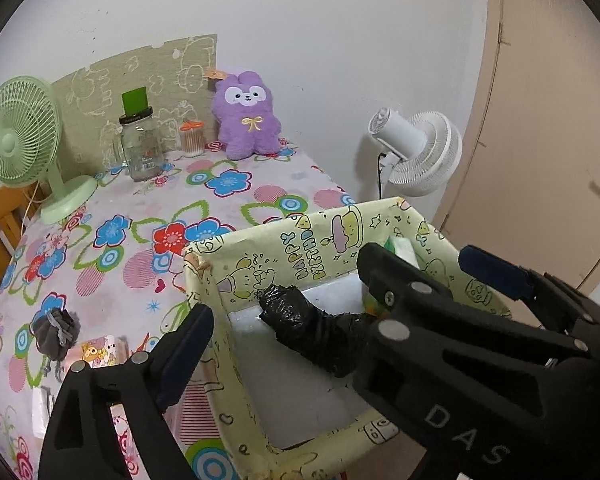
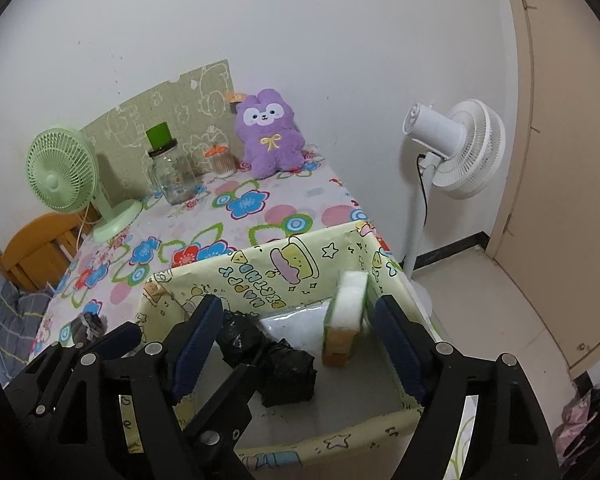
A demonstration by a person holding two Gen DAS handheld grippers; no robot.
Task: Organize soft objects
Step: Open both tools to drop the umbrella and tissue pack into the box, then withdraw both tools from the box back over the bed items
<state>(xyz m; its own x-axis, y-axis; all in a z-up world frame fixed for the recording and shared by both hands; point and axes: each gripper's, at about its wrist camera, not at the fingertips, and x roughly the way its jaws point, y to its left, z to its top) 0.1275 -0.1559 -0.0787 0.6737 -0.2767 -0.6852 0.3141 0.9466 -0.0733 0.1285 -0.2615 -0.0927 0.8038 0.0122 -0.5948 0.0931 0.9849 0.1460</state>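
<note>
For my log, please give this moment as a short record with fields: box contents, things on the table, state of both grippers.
box: yellow box, open top
in box: black bag roll; tissue pack standing by the right wall
on table, outside box: purple plush at the back; grey pouch; glass jar; green fan
left gripper: open, empty
right gripper: open, empty, above the box

Quick count of what's on the table

Two fans [image 2: 62,172] [image 2: 466,148], one purple plushie [image 2: 270,136], one glass jar [image 2: 170,172], one box [image 2: 260,268], one black bag roll [image 2: 288,372].
</note>
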